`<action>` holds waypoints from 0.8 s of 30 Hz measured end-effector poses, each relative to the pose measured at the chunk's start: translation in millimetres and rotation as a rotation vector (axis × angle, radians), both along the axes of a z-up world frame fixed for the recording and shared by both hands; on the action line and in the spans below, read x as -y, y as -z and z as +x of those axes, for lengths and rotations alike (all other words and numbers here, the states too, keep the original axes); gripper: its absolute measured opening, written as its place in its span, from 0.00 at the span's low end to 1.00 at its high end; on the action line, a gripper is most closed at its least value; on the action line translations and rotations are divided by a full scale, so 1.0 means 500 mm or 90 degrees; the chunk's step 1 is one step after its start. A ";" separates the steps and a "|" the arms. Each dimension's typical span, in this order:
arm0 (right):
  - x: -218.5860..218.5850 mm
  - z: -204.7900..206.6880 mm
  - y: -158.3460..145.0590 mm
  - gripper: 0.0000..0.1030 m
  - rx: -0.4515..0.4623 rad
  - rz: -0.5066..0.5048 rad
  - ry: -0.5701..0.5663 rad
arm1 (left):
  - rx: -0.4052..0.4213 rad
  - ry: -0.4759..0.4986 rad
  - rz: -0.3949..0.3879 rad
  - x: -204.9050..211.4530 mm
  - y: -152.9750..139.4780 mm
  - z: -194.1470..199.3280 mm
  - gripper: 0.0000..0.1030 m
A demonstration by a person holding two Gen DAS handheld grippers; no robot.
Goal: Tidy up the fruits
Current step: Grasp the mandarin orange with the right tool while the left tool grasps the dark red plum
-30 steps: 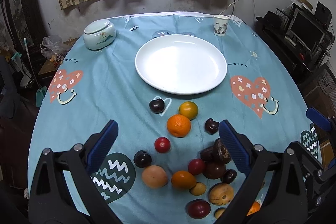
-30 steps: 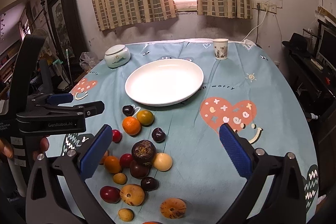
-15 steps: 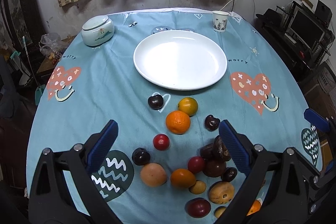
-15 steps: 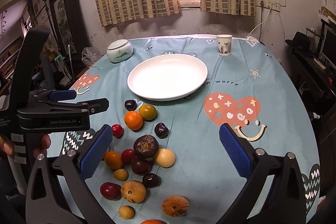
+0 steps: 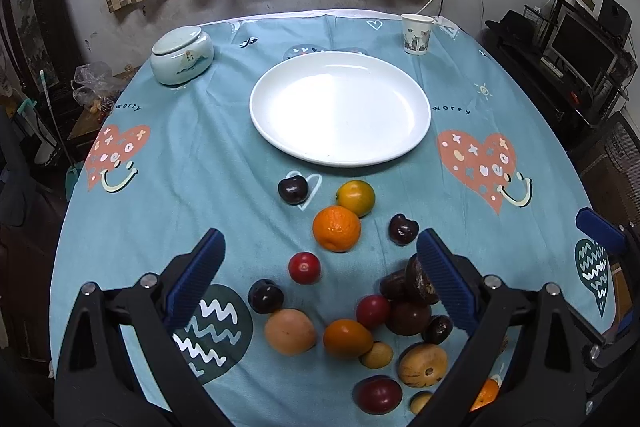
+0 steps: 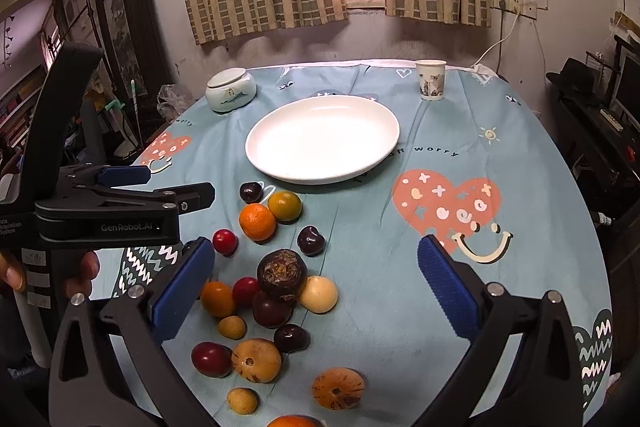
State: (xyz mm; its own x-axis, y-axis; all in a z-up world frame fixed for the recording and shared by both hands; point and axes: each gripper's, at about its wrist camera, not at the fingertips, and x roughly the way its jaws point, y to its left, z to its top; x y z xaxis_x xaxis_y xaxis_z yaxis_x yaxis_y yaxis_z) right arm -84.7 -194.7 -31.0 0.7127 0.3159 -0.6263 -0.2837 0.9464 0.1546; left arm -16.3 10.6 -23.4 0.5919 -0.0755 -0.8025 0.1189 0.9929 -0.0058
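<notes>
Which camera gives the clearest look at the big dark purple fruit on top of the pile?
The right wrist view: the dark purple fruit shows whole, mottled top facing the camera. In the left wrist view the same fruit is mostly hidden behind the left gripper's blue pad.

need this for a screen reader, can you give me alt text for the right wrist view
An open right gripper hovers over a heap of loose fruit on a blue patterned tablecloth. Beyond the fruit sits an empty white plate, with a lidded jar and paper cup behind. The left gripper shows at left.
</notes>
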 end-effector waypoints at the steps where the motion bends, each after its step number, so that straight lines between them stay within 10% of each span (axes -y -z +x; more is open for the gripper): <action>1: 0.000 0.000 0.001 0.99 -0.001 0.000 0.000 | 0.000 0.001 0.000 0.000 0.000 0.000 0.95; 14: 0.000 -0.049 0.027 0.99 -0.009 -0.091 -0.034 | -0.031 0.121 0.068 -0.005 0.046 -0.051 0.95; 21: 0.022 -0.145 0.126 0.97 -0.142 -0.117 -0.100 | -0.137 0.228 0.039 -0.032 0.114 -0.150 0.95; 24: 0.023 -0.150 0.156 0.82 -0.200 -0.093 -0.109 | -0.170 0.249 0.030 -0.022 0.138 -0.170 0.95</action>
